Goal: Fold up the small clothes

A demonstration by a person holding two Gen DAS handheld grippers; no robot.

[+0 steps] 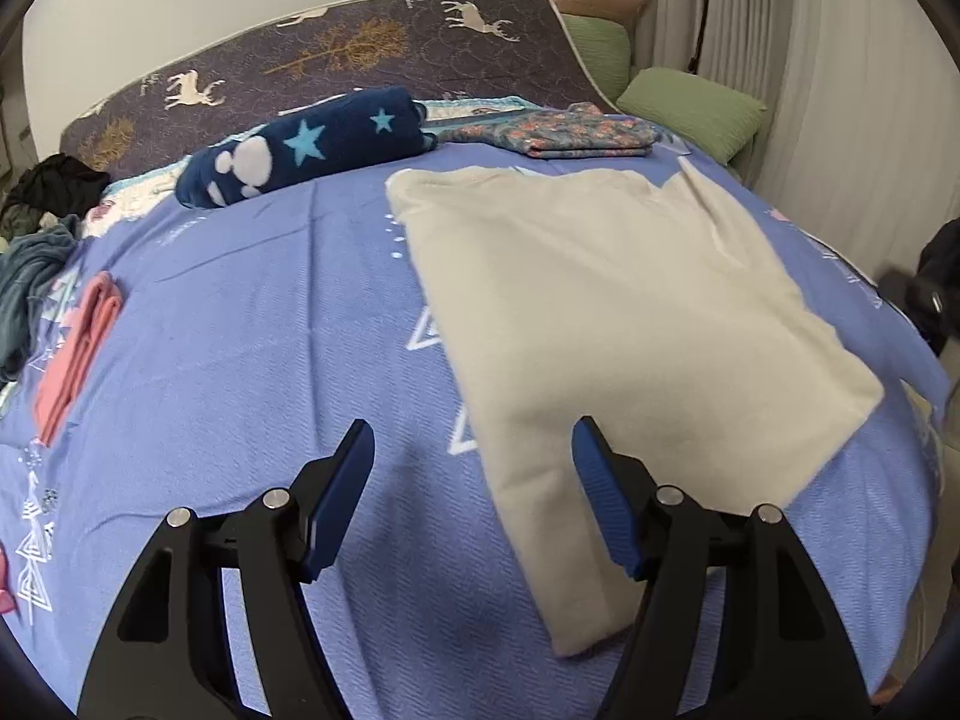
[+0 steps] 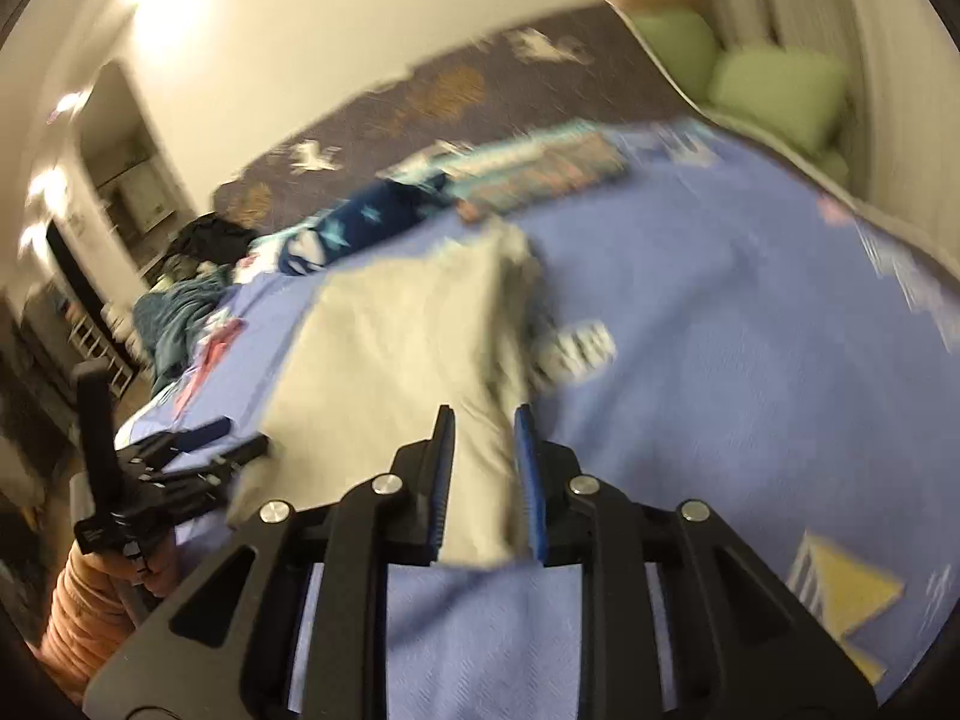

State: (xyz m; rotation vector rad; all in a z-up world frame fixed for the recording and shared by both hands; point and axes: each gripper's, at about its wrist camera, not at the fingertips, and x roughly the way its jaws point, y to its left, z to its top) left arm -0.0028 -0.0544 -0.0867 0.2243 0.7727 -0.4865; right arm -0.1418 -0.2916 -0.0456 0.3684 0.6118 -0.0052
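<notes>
A cream garment [image 1: 600, 300] lies flat, folded into a long rectangle, on the blue bedspread [image 1: 270, 300]. My left gripper [image 1: 473, 426] hovers open over its near left edge; one finger is over the cloth, the other over bare bedspread, and nothing is held. In the blurred right wrist view, the same cream garment [image 2: 390, 348] runs away from my right gripper [image 2: 485, 411]. Its jaws stand a narrow gap apart with the garment's near edge showing between them, and the pads do not press on it. The left gripper [image 2: 180, 450] also shows at the left there, held by a hand in an orange sleeve [image 2: 84, 600].
A rolled navy star blanket [image 1: 312, 144] and a folded floral cloth [image 1: 558, 132] lie at the head of the bed. A folded pink cloth [image 1: 78, 354] sits at the left, beside a heap of dark clothes [image 1: 36, 264]. Green pillows [image 1: 690, 108] are at the back right.
</notes>
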